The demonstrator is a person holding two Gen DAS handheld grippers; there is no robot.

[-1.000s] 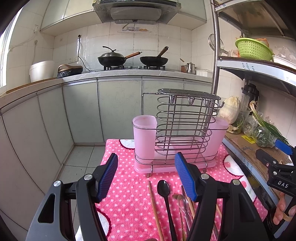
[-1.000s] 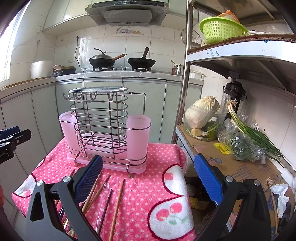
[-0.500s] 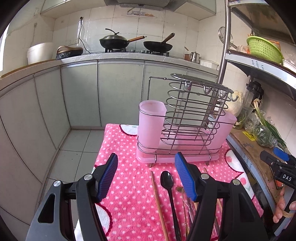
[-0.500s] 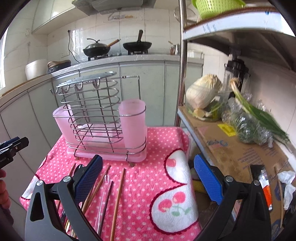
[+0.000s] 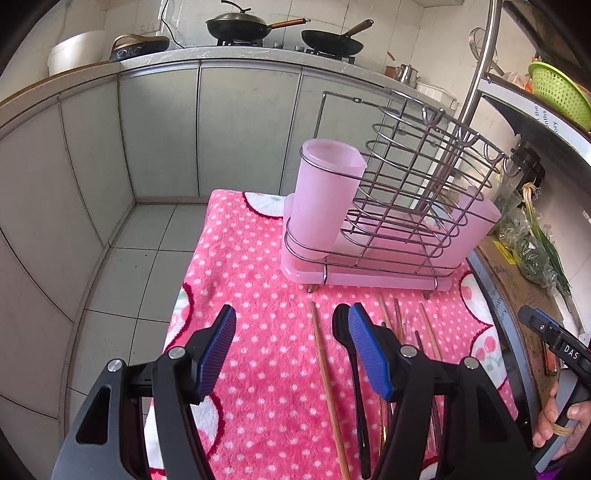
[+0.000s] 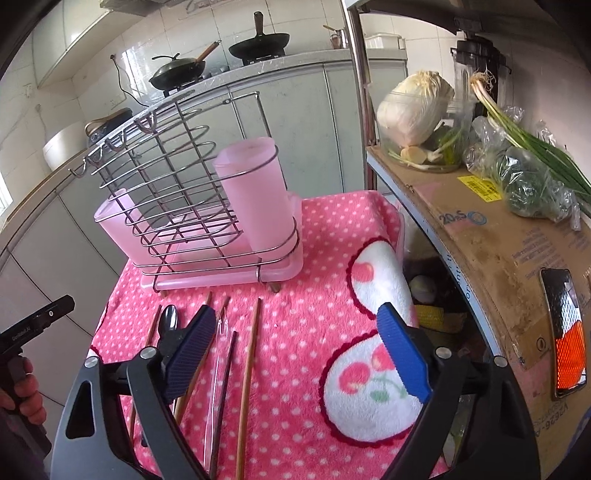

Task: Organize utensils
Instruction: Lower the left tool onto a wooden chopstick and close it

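Observation:
A wire utensil rack [image 5: 399, 206] with pink cups [image 5: 325, 192] stands on a pink tray at the back of the pink dotted cloth [image 5: 251, 288]. In front of it lie wooden chopsticks [image 5: 325, 369], a black spoon [image 5: 341, 325] and other thin utensils. My left gripper [image 5: 291, 350] hovers open above the cloth, one chopstick lying below its gap and the spoon partly behind its right finger. In the right wrist view, the rack [image 6: 177, 206] stands behind chopsticks [image 6: 249, 369], the spoon [image 6: 170, 317] and a clear fork [image 6: 221, 325]. My right gripper [image 6: 297, 352] is open, its jaws closing, nothing pressed between them.
A steel shelf on the right holds cardboard [image 6: 480, 251], a cabbage [image 6: 413, 107], green onions [image 6: 524, 122] and a phone [image 6: 563, 332]. Grey cabinets and a counter with woks [image 5: 240, 26] lie behind. Tile floor [image 5: 147, 251] drops off left of the cloth.
Both grippers have tipped downward and sunk toward the cloth, so the utensils sit larger under them. The right jaws have narrowed a little. Nothing has been picked up.

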